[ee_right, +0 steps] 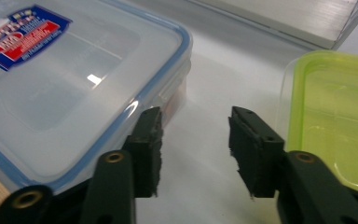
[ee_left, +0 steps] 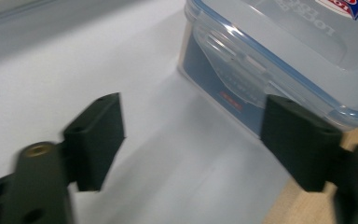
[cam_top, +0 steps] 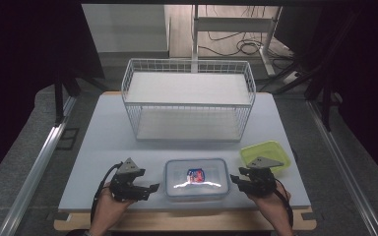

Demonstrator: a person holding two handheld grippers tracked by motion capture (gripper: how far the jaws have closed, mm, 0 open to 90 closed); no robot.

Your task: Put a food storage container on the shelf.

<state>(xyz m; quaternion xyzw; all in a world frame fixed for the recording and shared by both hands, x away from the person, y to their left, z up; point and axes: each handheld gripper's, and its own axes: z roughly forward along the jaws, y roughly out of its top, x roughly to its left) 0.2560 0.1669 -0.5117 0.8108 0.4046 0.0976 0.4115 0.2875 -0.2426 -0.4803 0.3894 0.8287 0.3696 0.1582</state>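
A clear lidded box with a blue seal and a red and blue label (cam_top: 196, 178) lies near the table's front edge. My left gripper (cam_top: 150, 189) is at its left end, open; in the left gripper view (ee_left: 193, 140) the box's side latch (ee_left: 235, 63) lies just beyond the jaws, with bare table between them. My right gripper (cam_top: 234, 180) is at the box's right end, open; in the right gripper view (ee_right: 195, 149) its left pad stands beside the box's corner (ee_right: 168, 60), nothing between the pads.
A lime green tray (cam_top: 267, 155) (ee_right: 335, 116) lies right of the box, close to my right gripper. A white wire rack with two shelves (cam_top: 188, 98) stands behind. The table's wooden front edge (cam_top: 187, 221) runs just below the hands.
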